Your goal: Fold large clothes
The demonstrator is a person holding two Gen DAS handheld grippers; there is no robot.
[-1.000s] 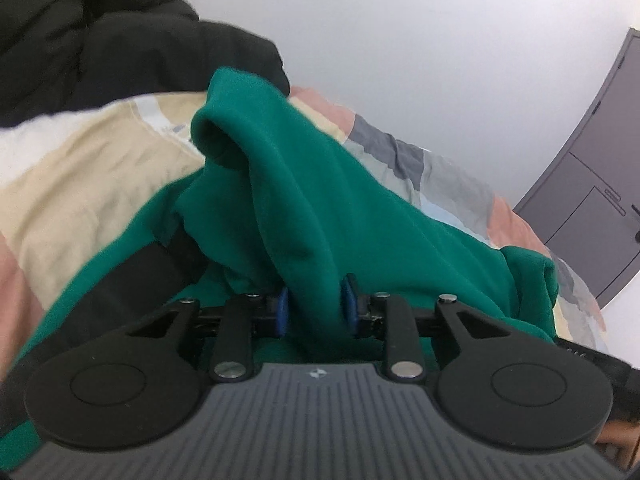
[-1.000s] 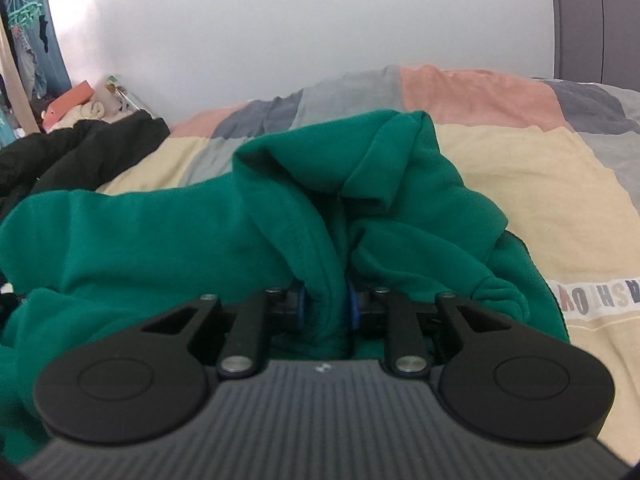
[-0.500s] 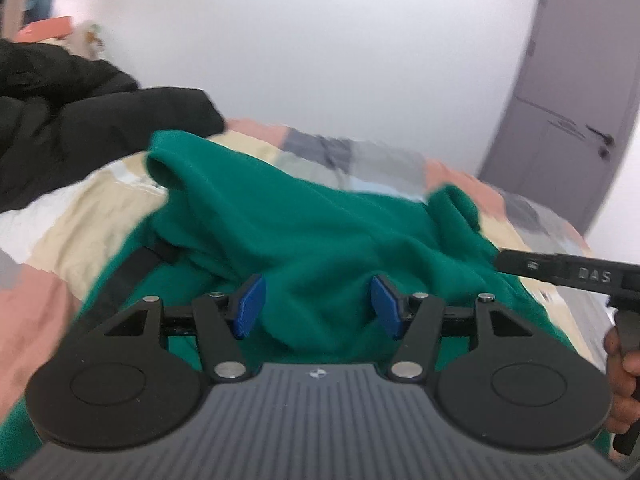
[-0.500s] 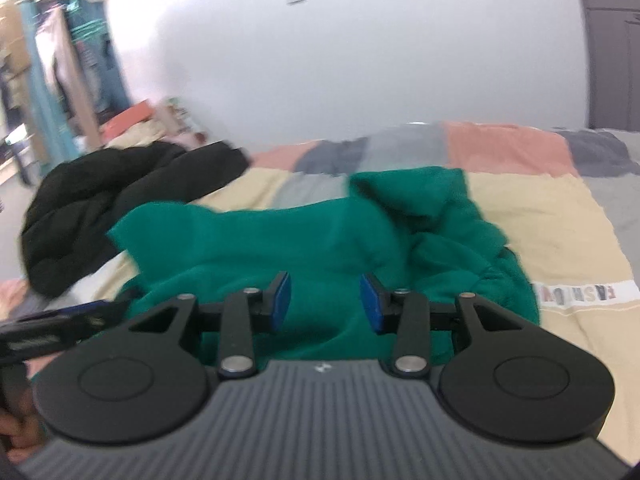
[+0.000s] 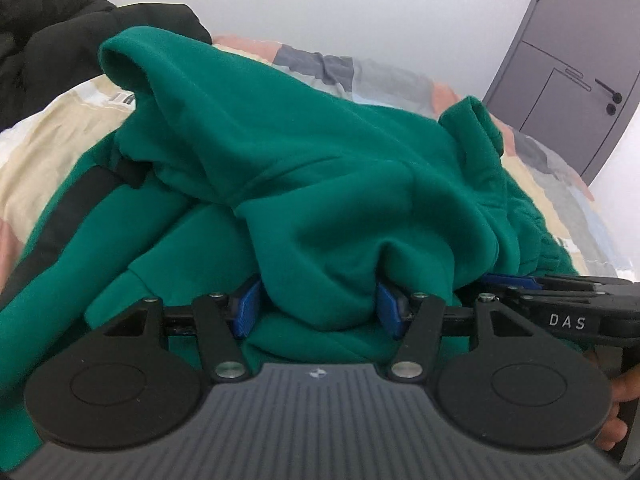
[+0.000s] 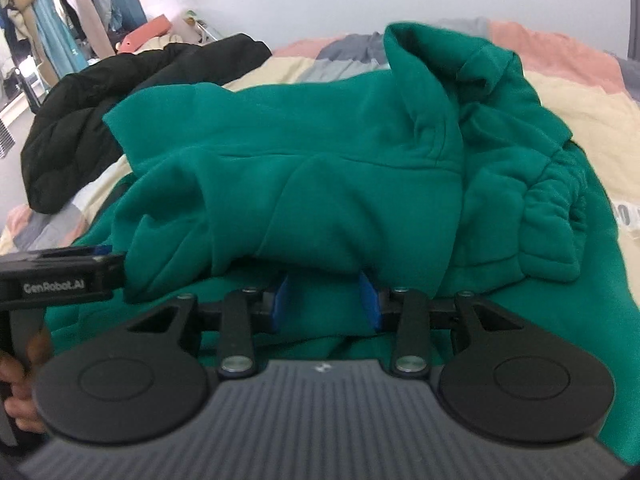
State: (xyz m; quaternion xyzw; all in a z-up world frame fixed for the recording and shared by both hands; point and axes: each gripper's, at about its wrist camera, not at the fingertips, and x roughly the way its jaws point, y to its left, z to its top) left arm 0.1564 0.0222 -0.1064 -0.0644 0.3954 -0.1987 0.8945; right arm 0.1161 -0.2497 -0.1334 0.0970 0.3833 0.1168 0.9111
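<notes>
On the bed, green hoodie bunches between both spread grippers

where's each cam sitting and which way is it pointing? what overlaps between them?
Left wrist: on the left claw, looking down-forward over the green garment toward a grey door; right claw and some fingers show.
Right wrist: on the right claw, looking at the same garment, toward hanging clothes; left claw shows.
Shared: garment, black jacket, patchwork bedspread.
</notes>
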